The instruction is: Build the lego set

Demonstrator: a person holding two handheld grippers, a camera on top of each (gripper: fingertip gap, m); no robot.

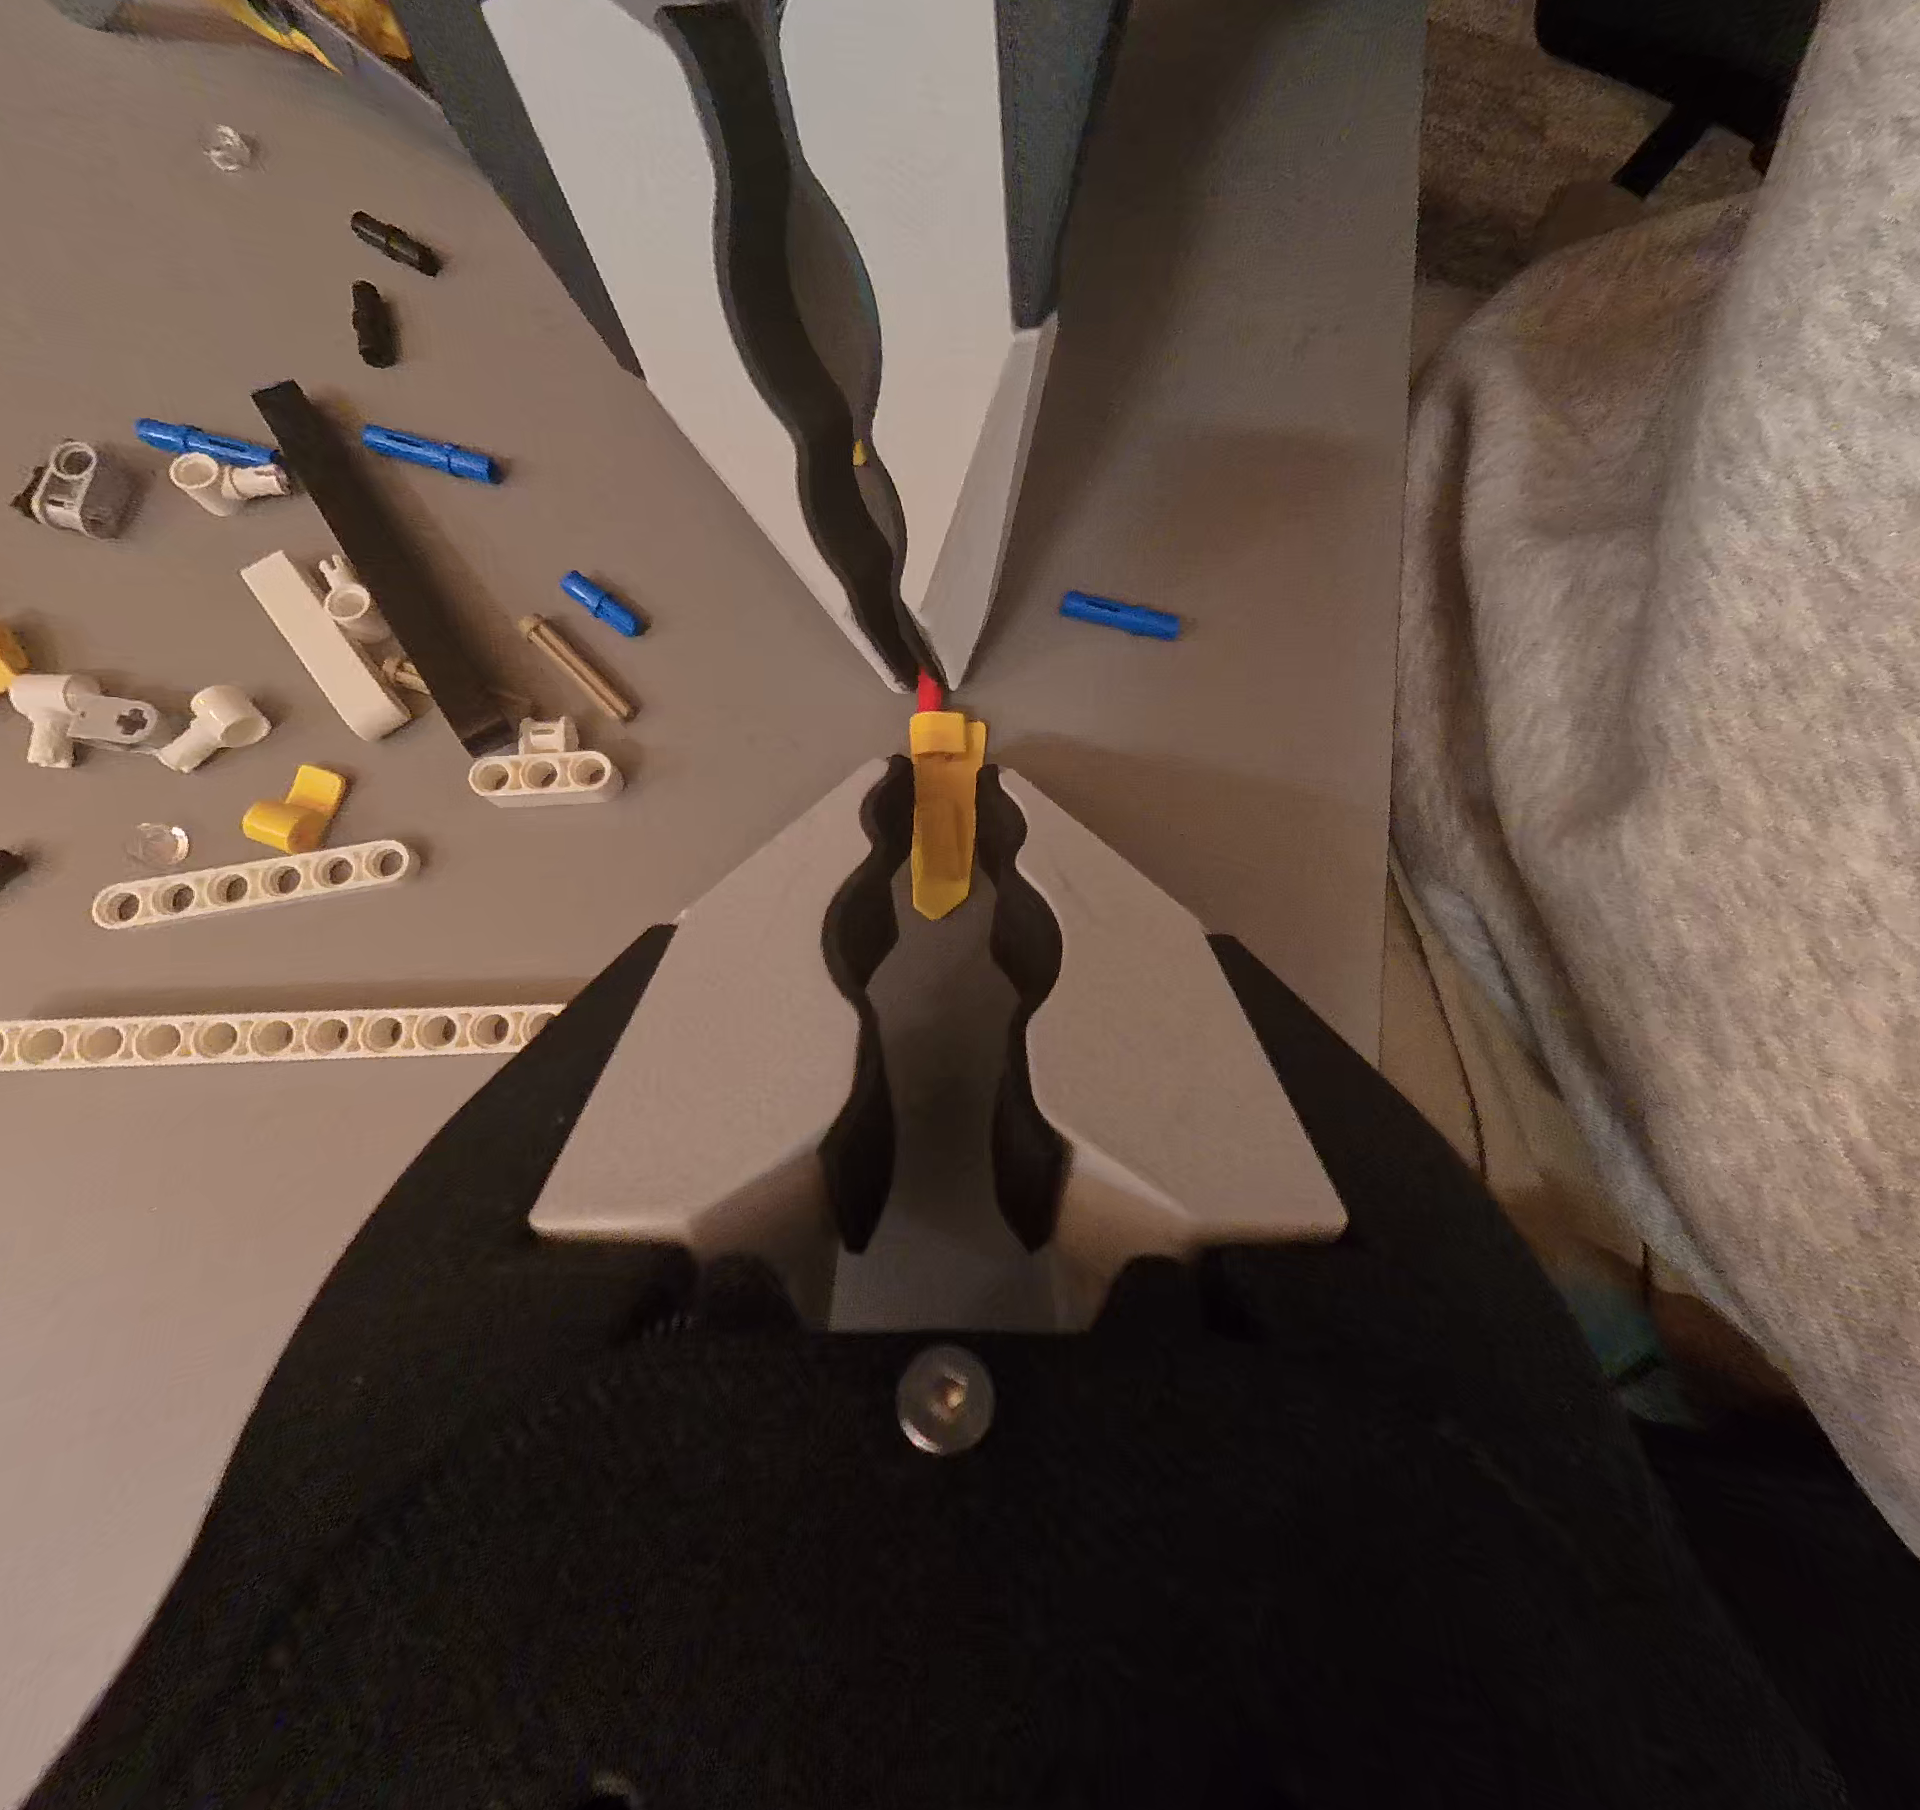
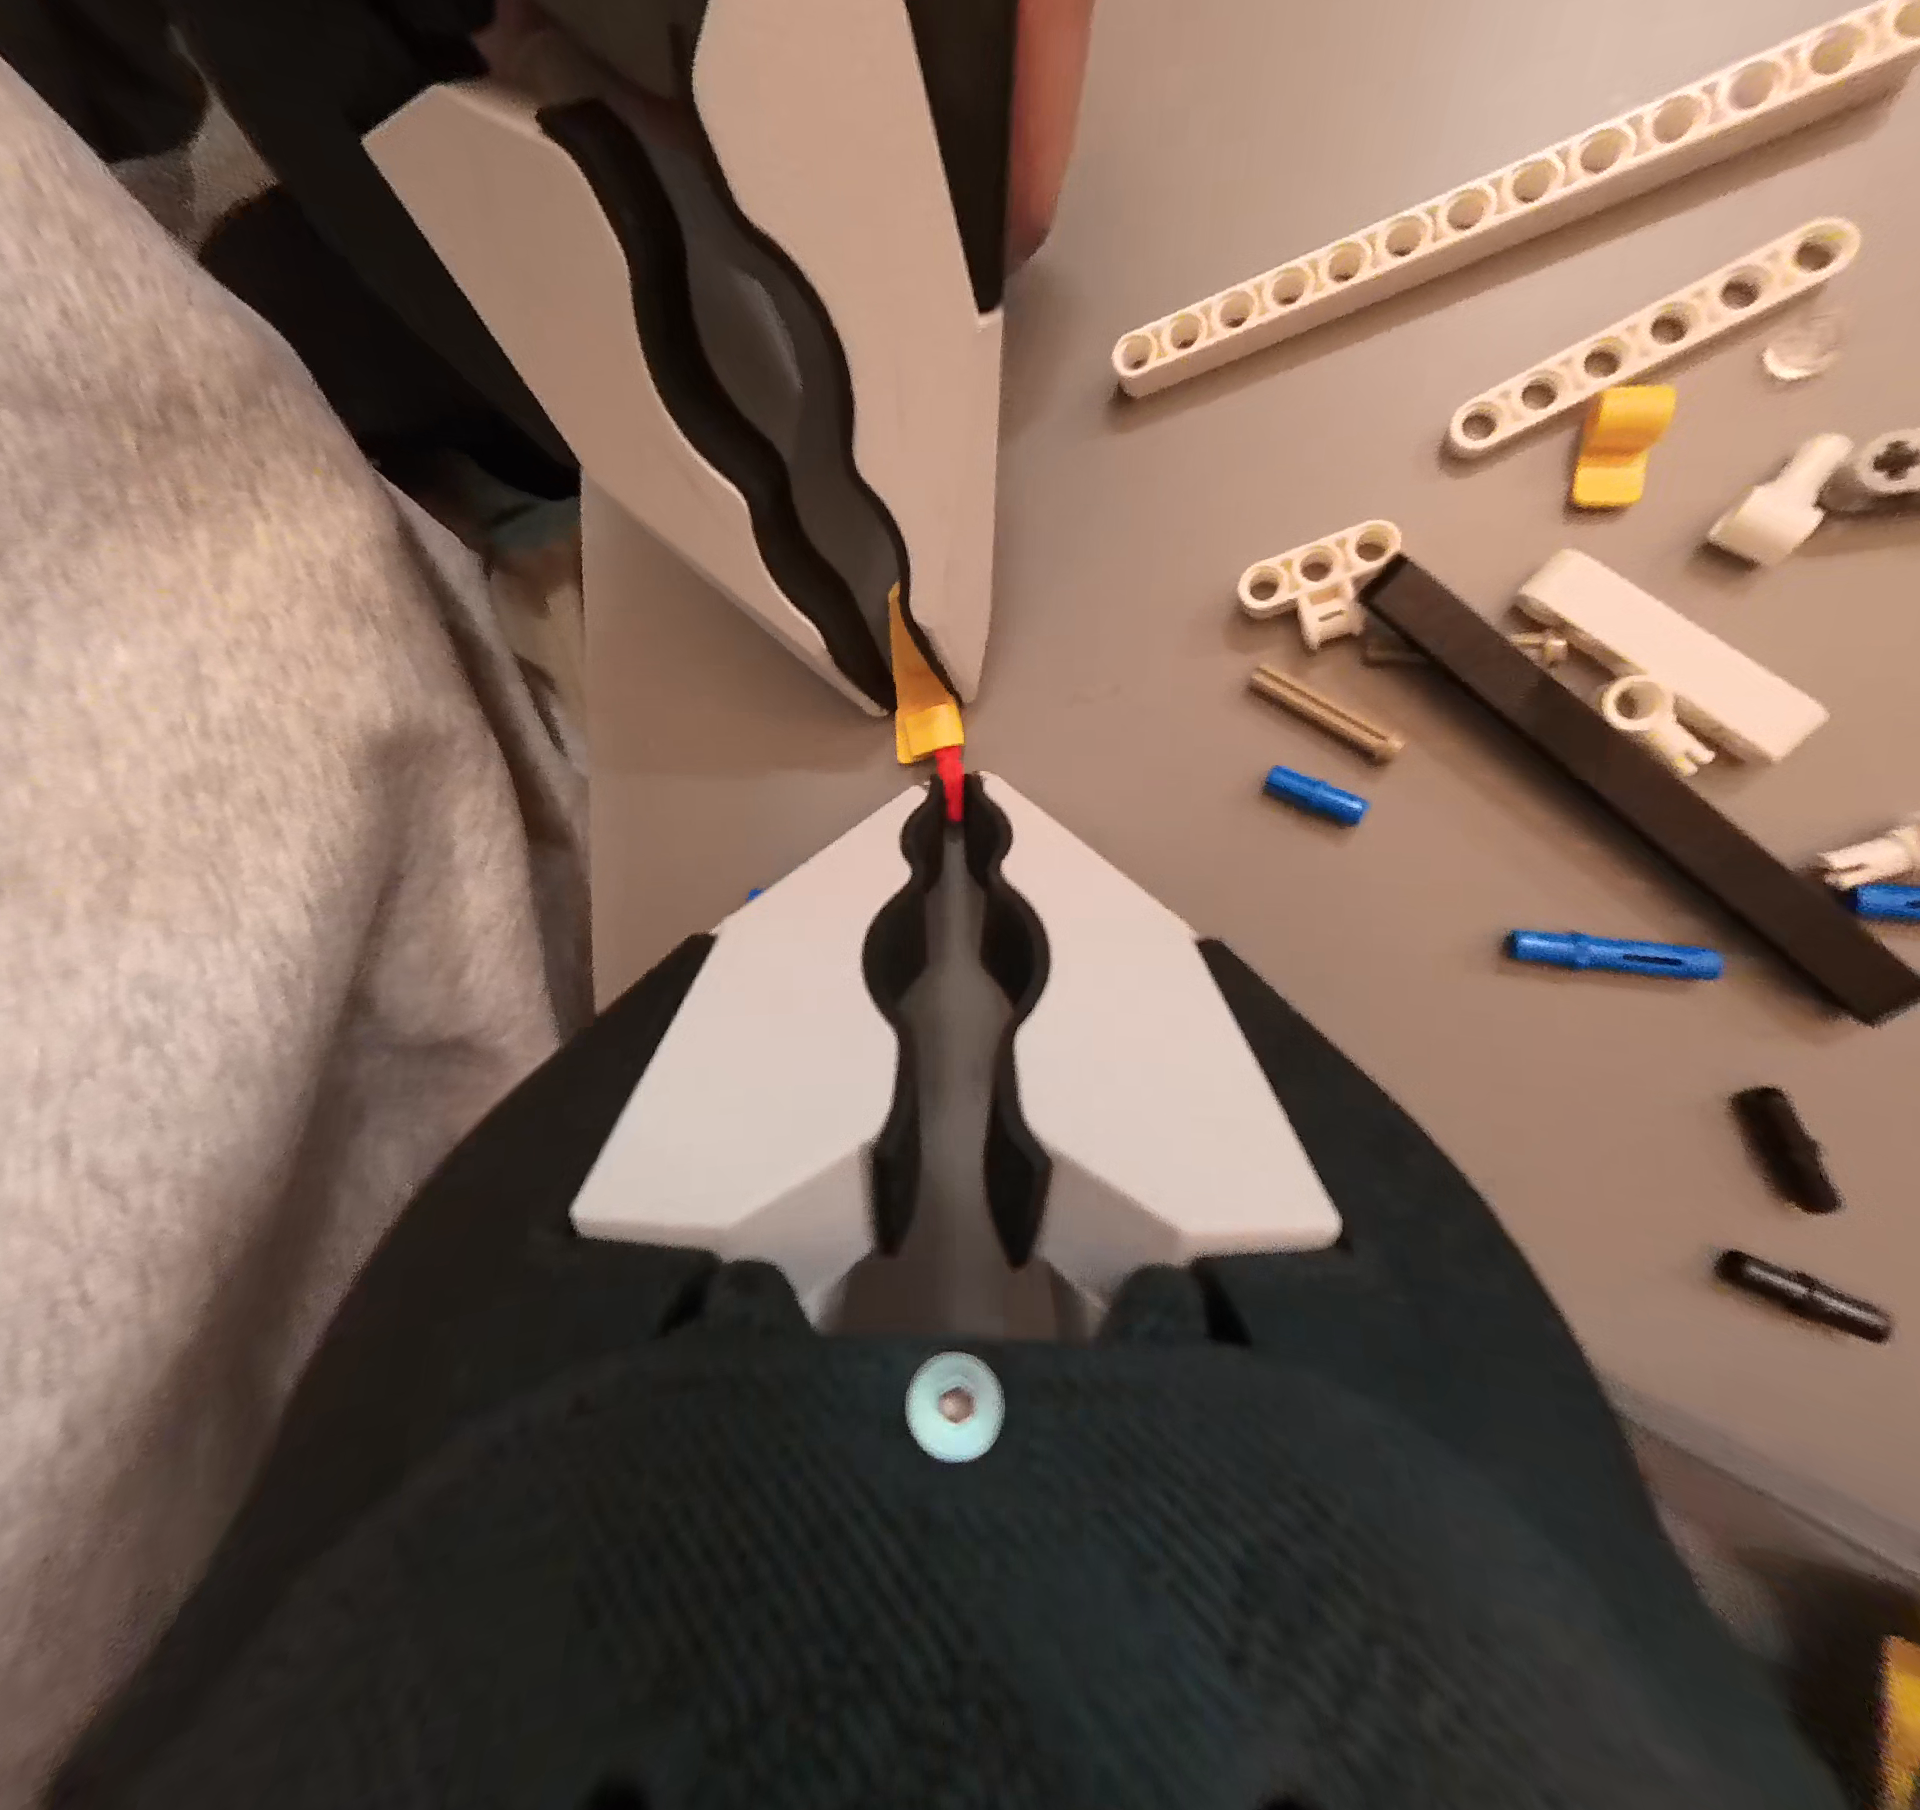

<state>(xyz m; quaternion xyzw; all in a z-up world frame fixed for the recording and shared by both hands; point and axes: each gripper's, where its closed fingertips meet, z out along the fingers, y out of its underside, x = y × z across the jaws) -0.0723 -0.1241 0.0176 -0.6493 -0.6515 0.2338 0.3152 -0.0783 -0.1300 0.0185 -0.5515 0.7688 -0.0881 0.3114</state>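
Note:
My left gripper [image 1: 940, 789] is shut on a yellow lego piece [image 1: 943, 820] and holds it above the grey table [image 1: 1195, 410] near its edge. My right gripper [image 2: 951, 804] is shut on a small red pin [image 2: 950, 784]. The two grippers meet tip to tip. The red pin [image 1: 928, 692] touches the end of the yellow piece [image 2: 920, 711]. The right gripper [image 1: 920, 664] comes in from the top of the left wrist view. The left gripper [image 2: 925, 690] comes in from the top of the right wrist view.
Loose parts lie on the table: long white holed beams [image 1: 281, 1033] [image 2: 1507, 191], a black bar [image 1: 384, 555], blue pins [image 1: 1120, 614] [image 2: 1314, 796], black pins [image 2: 1784, 1163], a yellow connector [image 1: 296, 810] and white connectors. A grey fabric [image 1: 1662, 617] lies beyond the table edge. Only a small space, under 4 cm, lies between the two pairs of fingers. The yellow connector [image 1: 296, 810] is about 11 cm from both grippers' fingertips. It is also in sight in the right wrist view [image 2: 1623, 438].

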